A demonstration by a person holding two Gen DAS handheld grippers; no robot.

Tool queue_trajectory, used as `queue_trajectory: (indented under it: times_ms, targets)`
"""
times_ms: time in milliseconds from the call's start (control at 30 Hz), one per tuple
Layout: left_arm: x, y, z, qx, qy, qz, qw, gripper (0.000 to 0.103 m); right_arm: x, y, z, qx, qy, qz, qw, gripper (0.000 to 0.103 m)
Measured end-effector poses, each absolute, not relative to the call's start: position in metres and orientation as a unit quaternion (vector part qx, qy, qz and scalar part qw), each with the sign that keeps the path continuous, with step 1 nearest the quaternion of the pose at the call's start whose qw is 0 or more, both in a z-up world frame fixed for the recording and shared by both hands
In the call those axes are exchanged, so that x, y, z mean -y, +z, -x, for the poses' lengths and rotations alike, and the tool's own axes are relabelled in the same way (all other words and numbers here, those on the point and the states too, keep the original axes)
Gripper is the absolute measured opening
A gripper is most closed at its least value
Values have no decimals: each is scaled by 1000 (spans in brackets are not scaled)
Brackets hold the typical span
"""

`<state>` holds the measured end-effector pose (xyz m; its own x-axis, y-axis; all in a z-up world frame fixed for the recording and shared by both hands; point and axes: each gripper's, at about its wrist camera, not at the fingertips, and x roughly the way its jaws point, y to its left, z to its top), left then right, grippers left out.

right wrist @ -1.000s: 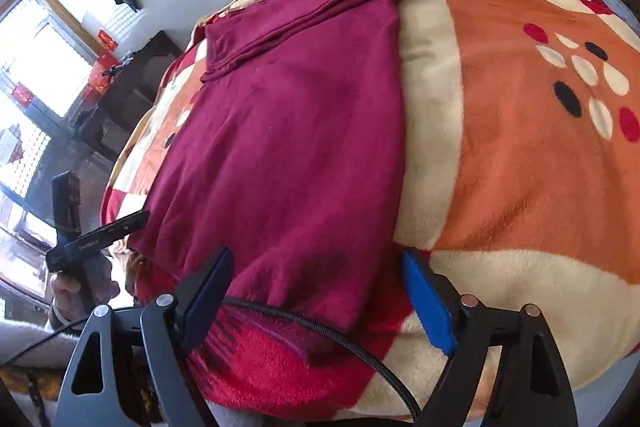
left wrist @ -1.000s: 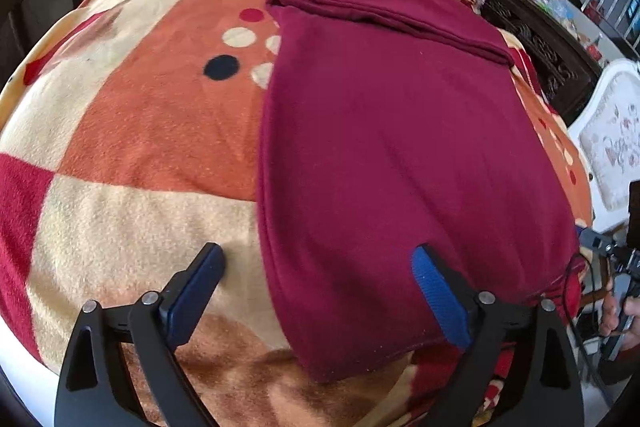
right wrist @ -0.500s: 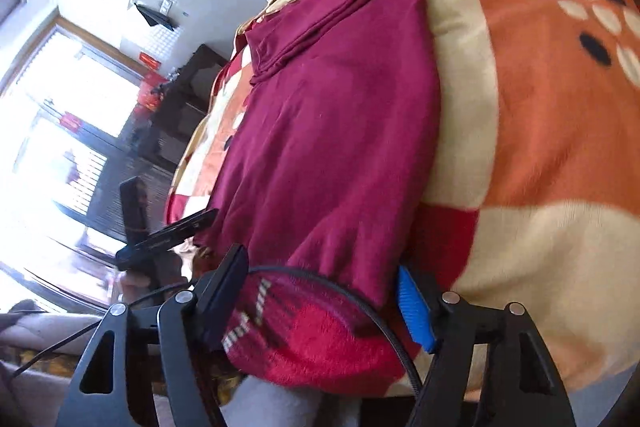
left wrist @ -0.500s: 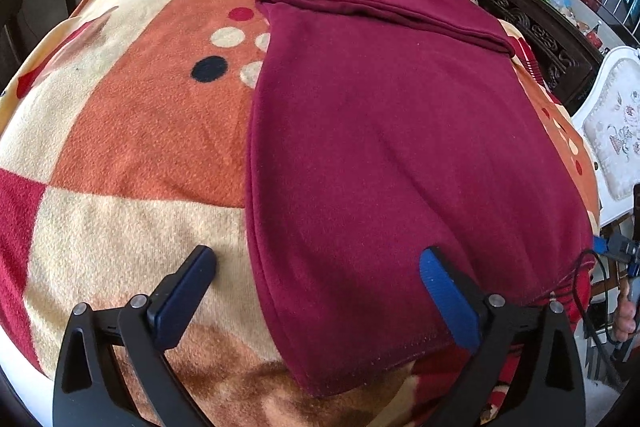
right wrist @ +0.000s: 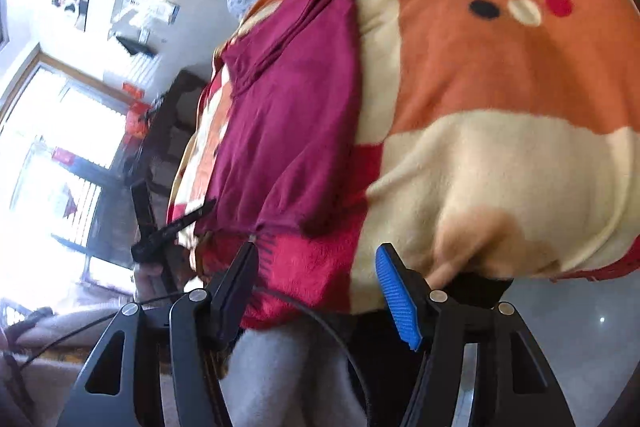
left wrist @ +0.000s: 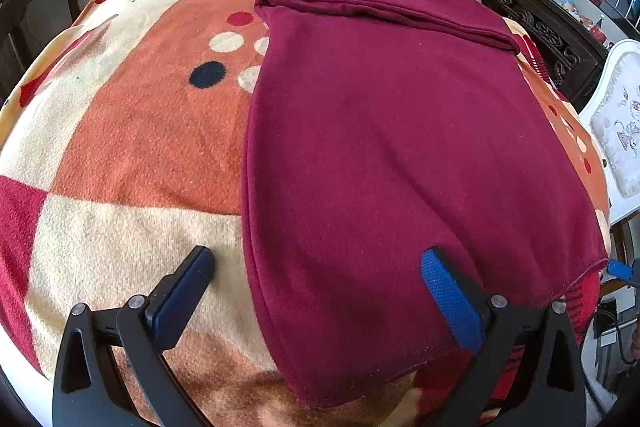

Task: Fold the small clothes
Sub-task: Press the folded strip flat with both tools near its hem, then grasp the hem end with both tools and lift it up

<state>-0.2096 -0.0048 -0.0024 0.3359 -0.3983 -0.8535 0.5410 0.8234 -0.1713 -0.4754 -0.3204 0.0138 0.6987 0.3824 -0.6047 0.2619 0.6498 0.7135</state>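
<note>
My left gripper (left wrist: 318, 289) and right gripper (right wrist: 318, 285) both hang with jaws spread, holding nothing. The smooth maroon garment (left wrist: 400, 147) lies flat on the fuzzy patterned blanket (left wrist: 132, 131), reaching its near edge.

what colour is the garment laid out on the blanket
Dark maroon red, plain with no pattern. The garment shows best in the left wrist view.

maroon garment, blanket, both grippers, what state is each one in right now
maroon garment: lying flat on the blanket, far end folded over, not gripped
blanket: spread out under the garment
left gripper: open, fingers straddling the garment's near left corner
right gripper: open, at the blanket's near edge, holding nothing
</note>
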Motion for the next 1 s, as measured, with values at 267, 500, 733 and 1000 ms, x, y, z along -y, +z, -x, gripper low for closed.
queue_trajectory:
  times_ms: [267,500,733,1000]
  targets:
    - [2,-2,206,-510,-288,-62,809,103,313,-7,418,-383,67,-420,820,70]
    - [7,-3,205,-508,-282,-74,810,103,313,-5,409,-382,99,-417,819,65]
    - [12,-5,208,-497,-282,-98,815,103,305,-10,392,-377,131,-421,814,34]
    - [5,32,174,-506,-387,-47,770,8,313,55,352,-306,174,-378,856,16]
